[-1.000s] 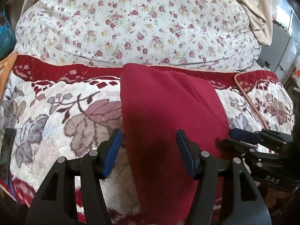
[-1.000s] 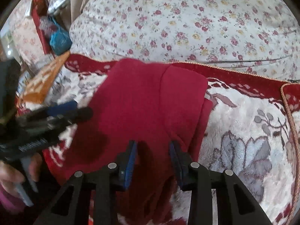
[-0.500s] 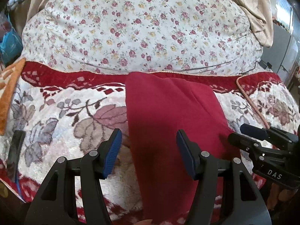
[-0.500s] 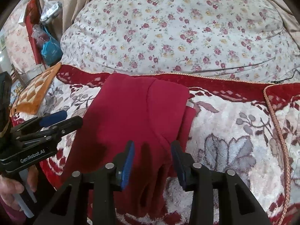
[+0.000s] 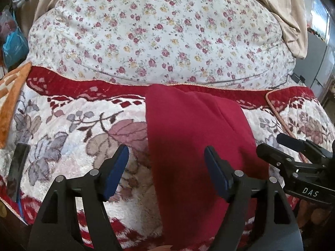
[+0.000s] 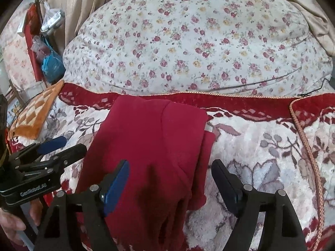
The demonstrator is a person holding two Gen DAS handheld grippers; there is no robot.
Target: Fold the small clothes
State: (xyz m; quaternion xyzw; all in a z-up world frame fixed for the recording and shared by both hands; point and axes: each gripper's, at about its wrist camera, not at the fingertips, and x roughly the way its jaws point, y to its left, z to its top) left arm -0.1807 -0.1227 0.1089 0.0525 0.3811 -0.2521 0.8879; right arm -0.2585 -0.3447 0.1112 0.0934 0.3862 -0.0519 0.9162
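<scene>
Between the blue pads of the left claw point(image 5: 166, 170), whose jaws are spreading apart and grip nothing, lies the left edge of a folded red garment point(image 5: 194, 138); the pads stand above the cloth and the plush blanket point(image 5: 62, 129) without pressing on either. The right claw point(image 6: 169, 179) is likewise widening, released, with the garment's right-hand folds point(image 6: 150, 146) under its gap and no fabric pinched. Each claw appears at the side of the other's view: the right one at the right edge of the left wrist view, the left one at the left edge of the right wrist view, with a hand point(image 6: 12, 223) beneath it. The garment rests flat on the red-bordered floral blanket covering the bed, its far end reaching the red border just before a rose-print quilt point(image 5: 159, 33). An orange checkered cushion point(image 6: 35, 115) lies at the blanket's left.
</scene>
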